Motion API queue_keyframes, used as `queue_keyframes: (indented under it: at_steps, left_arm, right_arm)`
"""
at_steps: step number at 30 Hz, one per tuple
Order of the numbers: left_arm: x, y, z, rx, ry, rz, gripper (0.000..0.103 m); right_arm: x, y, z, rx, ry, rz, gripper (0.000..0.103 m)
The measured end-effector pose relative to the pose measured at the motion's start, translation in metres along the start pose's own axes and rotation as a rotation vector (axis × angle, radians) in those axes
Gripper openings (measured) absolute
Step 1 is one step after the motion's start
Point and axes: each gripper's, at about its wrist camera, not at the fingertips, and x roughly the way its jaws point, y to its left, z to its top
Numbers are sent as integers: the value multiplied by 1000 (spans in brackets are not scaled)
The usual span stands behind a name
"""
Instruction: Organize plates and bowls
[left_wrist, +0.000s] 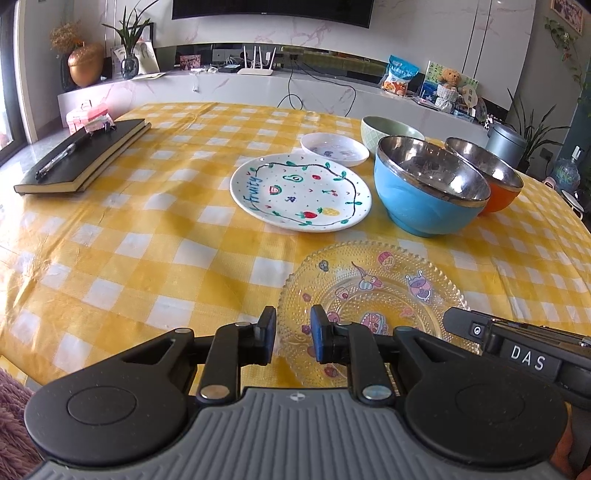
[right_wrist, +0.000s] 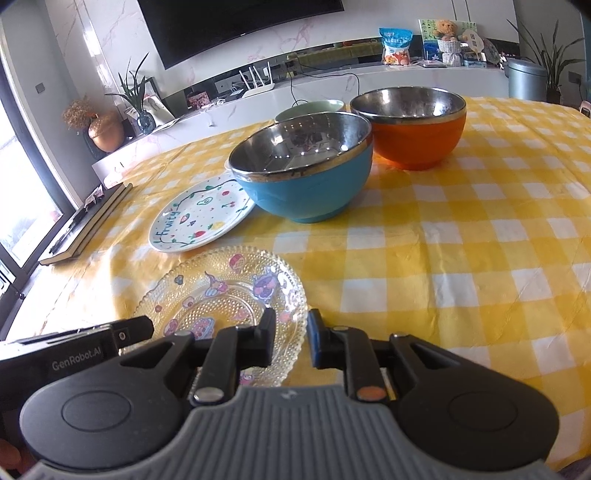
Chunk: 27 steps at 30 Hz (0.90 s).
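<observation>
The glass plate (left_wrist: 373, 295) lies on the yellow checked table (left_wrist: 147, 240), at the near edge. Behind it sits the fruit plate (left_wrist: 300, 192), with a small plate (left_wrist: 334, 148) farther back. The blue bowl (left_wrist: 430, 188) touches the orange bowl (left_wrist: 487, 177), and a green bowl (left_wrist: 388, 131) stands behind them. The left gripper (left_wrist: 292, 334) and right gripper (right_wrist: 290, 338) hang over the glass plate's near rim, each a little open and holding nothing. A black book (left_wrist: 85, 157) lies far left.

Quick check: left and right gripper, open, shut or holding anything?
Left gripper: open, holding nothing, over the near rim of the glass plate.
Right gripper: open, holding nothing, at the same plate's edge.
</observation>
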Motion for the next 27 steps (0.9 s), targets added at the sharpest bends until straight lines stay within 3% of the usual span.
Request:
queue_keyframes:
  at_steps: [7, 12, 19, 27]
  left_arm:
    - [-6, -1, 2, -5, -53, -5, 44]
    - [-6, -2, 3, -2, -56, -8, 45]
    - [-12, 3, 16, -68, -52, -16, 48]
    - [-13, 14, 58, -106, -2, -17, 49]
  right_arm:
    - [-12, 5, 2, -49, -66, -25, 30]
    - [-13, 6, 3, -59, -81, -15, 33]
    - [-18, 15, 12, -86, -105, 13, 60]
    - [-11, 31, 34, -82, -68, 53, 60]
